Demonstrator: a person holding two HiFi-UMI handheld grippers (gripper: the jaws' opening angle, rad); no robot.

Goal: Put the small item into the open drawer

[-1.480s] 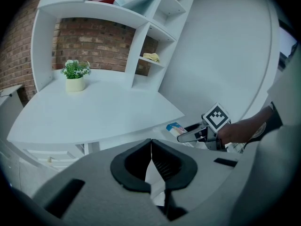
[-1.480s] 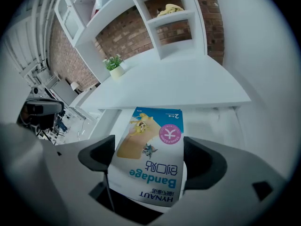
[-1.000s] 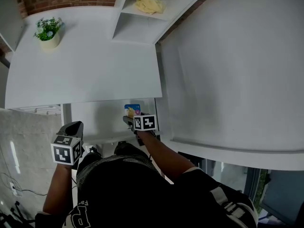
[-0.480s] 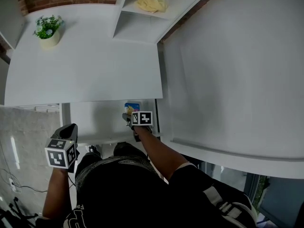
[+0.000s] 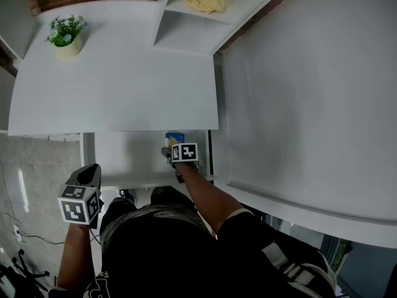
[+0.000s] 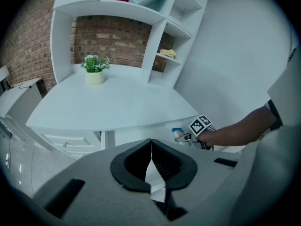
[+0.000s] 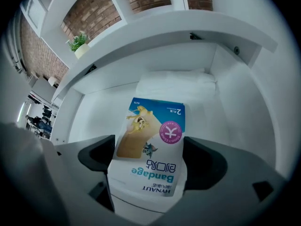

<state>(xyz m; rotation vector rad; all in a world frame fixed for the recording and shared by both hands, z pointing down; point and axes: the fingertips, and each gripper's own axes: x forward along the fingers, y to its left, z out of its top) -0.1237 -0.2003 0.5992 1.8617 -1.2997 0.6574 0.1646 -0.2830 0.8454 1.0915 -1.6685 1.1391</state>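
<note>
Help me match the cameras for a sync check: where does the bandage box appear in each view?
Head view: bandage box low centre, over the open drawer, just ahead of the right gripper.
Left gripper view: the box is small, right of centre, below the desk edge.
Right gripper view: the box fills the centre, held between the fingers.
Shared landmark: the potted plant on the desk.

My right arm (image 5: 208, 194) is stretched forward under the front edge of the worktop, and my right gripper (image 5: 173, 153) is clamped on the bandage box (image 7: 150, 145). My left gripper (image 6: 151, 161) hangs lower, jaws together, empty.
</note>
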